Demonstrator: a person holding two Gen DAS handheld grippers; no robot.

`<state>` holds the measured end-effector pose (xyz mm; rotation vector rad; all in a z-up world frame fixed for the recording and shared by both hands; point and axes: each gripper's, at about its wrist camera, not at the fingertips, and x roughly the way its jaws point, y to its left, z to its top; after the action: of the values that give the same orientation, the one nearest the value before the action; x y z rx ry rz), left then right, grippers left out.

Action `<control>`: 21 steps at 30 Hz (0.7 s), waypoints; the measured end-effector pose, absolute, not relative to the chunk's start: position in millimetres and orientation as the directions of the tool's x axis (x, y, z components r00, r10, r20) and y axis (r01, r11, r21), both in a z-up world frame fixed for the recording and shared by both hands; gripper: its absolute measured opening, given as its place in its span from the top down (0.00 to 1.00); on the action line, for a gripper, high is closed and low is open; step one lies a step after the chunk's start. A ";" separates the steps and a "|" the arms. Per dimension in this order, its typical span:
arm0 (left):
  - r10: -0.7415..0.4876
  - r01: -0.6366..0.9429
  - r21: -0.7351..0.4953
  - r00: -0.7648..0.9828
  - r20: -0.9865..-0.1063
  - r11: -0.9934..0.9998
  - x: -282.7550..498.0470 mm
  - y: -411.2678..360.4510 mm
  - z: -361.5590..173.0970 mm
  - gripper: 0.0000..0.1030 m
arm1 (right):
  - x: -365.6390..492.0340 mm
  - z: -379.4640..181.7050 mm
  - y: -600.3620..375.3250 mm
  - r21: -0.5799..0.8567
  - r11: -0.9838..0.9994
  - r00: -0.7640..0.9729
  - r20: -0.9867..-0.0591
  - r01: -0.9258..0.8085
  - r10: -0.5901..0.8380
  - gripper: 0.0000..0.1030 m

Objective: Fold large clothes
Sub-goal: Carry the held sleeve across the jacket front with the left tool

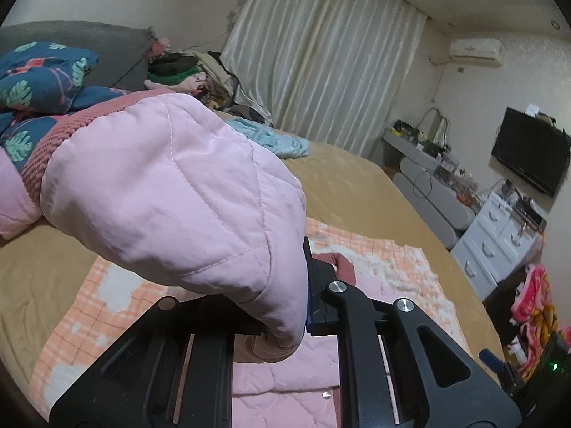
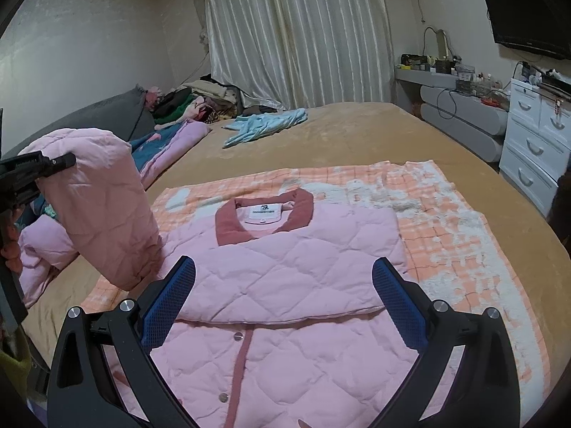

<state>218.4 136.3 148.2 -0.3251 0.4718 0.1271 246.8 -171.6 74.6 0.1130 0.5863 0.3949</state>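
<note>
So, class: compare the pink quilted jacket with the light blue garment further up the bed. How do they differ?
The pink quilted jacket lies buttoned and partly folded on the checked blanket, one sleeve lifted by the left gripper. The light blue garment lies crumpled and untouched on the bare bed cover. The jacket is padded; the blue one looks thin. Both rest on the bed.

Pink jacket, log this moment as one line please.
left gripper: shut on sleeve, lifted | right gripper: open, above jacket | jacket: on blanket, half folded
</note>
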 end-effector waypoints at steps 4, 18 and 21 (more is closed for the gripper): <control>0.040 -0.177 -0.242 0.876 -0.481 0.954 226.6 118.9 142.4 0.93 | 251.6 72.7 -182.5 0.220 0.921 0.765 -0.513 -0.322 0.390 0.04; -0.004 -0.088 -0.136 0.824 -0.567 0.987 257.4 49.3 93.3 0.93 | 272.0 47.2 -228.1 0.233 0.939 0.783 -0.521 -0.252 0.340 0.04; -0.009 -0.070 -0.113 0.814 -0.581 0.991 262.6 37.1 82.6 0.93 | 278.1 36.7 -239.8 0.253 0.941 0.782 -0.530 -0.224 0.329 0.04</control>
<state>262.6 37.1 82.6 -0.1314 0.6196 0.0325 278.1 -239.8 36.7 0.1804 0.6038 0.3004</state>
